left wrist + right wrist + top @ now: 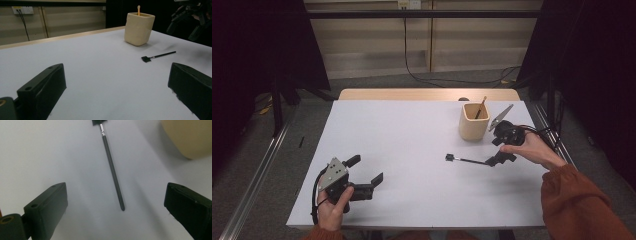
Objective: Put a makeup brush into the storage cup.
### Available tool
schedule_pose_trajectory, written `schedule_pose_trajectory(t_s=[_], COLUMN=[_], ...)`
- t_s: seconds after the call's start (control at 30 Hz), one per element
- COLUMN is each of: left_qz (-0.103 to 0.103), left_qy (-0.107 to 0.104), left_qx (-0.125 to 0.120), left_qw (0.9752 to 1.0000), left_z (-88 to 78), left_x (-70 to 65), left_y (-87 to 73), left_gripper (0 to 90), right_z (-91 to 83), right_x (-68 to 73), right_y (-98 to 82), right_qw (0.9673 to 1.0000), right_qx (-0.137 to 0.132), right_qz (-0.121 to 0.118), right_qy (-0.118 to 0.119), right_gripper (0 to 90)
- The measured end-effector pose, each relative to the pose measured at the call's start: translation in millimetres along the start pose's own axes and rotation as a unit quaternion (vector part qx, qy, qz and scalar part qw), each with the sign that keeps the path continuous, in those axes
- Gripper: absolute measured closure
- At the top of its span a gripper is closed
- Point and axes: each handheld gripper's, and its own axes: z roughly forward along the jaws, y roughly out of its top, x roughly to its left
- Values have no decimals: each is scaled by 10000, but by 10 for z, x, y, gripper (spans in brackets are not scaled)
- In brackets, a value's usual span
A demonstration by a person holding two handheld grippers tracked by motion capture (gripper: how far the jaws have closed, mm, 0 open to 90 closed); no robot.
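My right gripper [117, 202] hovers with jaws wide apart; the brush [111, 167] lies flat on the counter [50, 152] between them, untouched.

Setting: a lab or test bay, not a home. White table [412, 150] stands alone on grey carpet, flanked by black curtains [257, 50] left and right. Metal floor rail [257, 170] runs beside the table. Back wall is plain beige panelling with a socket [23, 10] and black cables [412, 65] trailing down to the floor.
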Motion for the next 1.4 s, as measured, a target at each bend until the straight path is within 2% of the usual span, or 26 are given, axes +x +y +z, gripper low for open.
schedule_pose_trajectory(t_s=[0.17, 0.27, 0.37, 0.47, 0.6, 0.63, 0.67, 0.8, 0.97, 1.0, 1.13, 1.23, 1.3, 1.4], left_qz=[5, 17, 12, 29, 41, 46, 51, 53, 65, 65, 65, 80, 67, 69], left_qy=[4, 4, 11, 0, -3, 1, -2, 2, -10, -2, -40, -60, -60, -44], left_qx=[1, 0, 8, 5, 0, 0, 1, 6, 6, 6, 19, 25, 9, 5], left_qw=[10000, 10000, 10000, 10000, 10000, 10000, 10000, 10000, 10000, 10000, 10000, 9999, 10000, 10000], left_z=[0, -1, 0, 1, 2, 2, 2, 3, 2, -1, 10, 10, 10, 8], left_x=[0, 0, 1, 1, 2, 1, 1, 2, 1, 1, -9, -11, -9, -6], left_y=[0, 1, -1, 0, 1, 2, 2, 1, 2, 1, -1, -1, 0, 0], left_gripper=[15, 15, 15, 15, 15, 15, 15, 15, 15, 15, 15, 15, 15, 15], right_z=[16, 52, 82, 117, 171, 181, 200, 239, 295, 312, 396, 447, 478, 511], right_x=[-25, -20, -15, -16, -17, -8, -14, -20, -12, -8, -9, -5, -1, -13], right_y=[22, 49, 77, 108, 164, 178, 196, 254, 335, 353, 399, 439, 467, 503], right_qw=[9997, 9989, 9985, 9980, 9982, 9985, 9985, 9984, 9978, 9976, 9964, 9960, 9956, 9950], right_qx=[239, 440, 512, 575, 455, 432, 377, 270, 299, 313, 442, 444, 481, 531], right_qz=[-4, -136, -193, -261, -394, -312, -388, -494, -589, -590, -694, -736, -743, -801], right_qy=[-19, -15, 15, 53, 50, 81, 54, 42, 97, 179, 207, 248, 306, 281], right_gripper=[72, 56, 82, 155, 243, 280, 323, 352, 449, 471, 526, 555, 640, 655])
